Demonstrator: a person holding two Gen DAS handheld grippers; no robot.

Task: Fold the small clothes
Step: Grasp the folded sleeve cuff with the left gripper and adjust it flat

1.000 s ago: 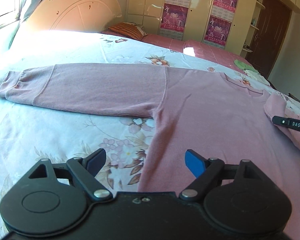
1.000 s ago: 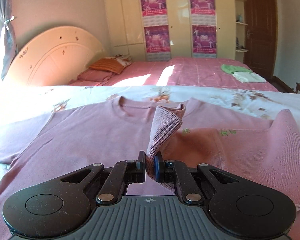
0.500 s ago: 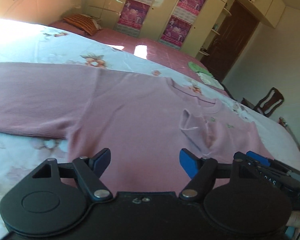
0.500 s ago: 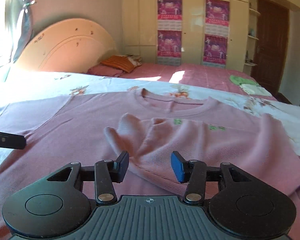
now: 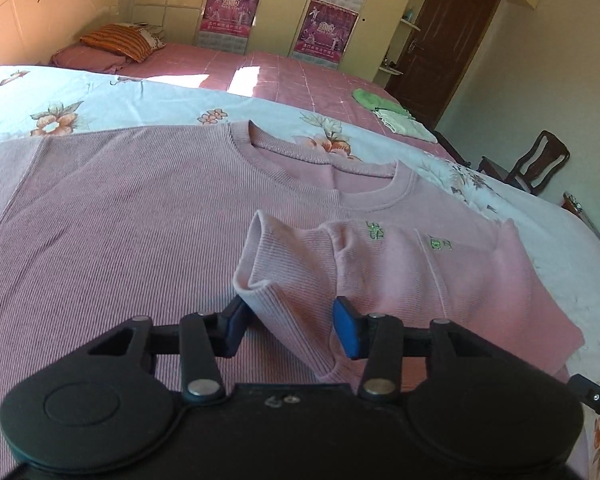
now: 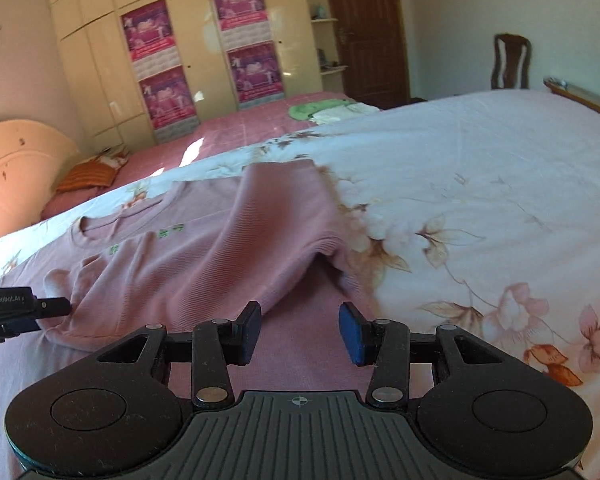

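Observation:
A pink ribbed sweater (image 5: 120,240) lies flat on the floral bedsheet, neckline away from me. Its right sleeve is folded over the chest, and the sleeve's cuff (image 5: 284,264) stands up loosely. My left gripper (image 5: 290,328) straddles that cuff. Its jaws are closing, with the cuff between the blue pads but still loose, not pinched. My right gripper (image 6: 300,334) stands open over the sweater's (image 6: 220,248) lower right part, nothing between its pads. In the right wrist view the left gripper (image 6: 56,306) shows at the far left, against the cuff.
The floral sheet (image 6: 480,200) stretches bare to the right of the sweater. Behind is a second bed with a pink cover (image 5: 280,76), a striped pillow (image 5: 116,42) and green and white folded clothes (image 5: 388,114). A wooden chair (image 5: 540,164) stands by the door.
The right gripper let go of the sleeve cuff, opened and swung right toward the sweater's edge. The left gripper travelled right across the sweater to the cuff, its jaws narrowing around it.

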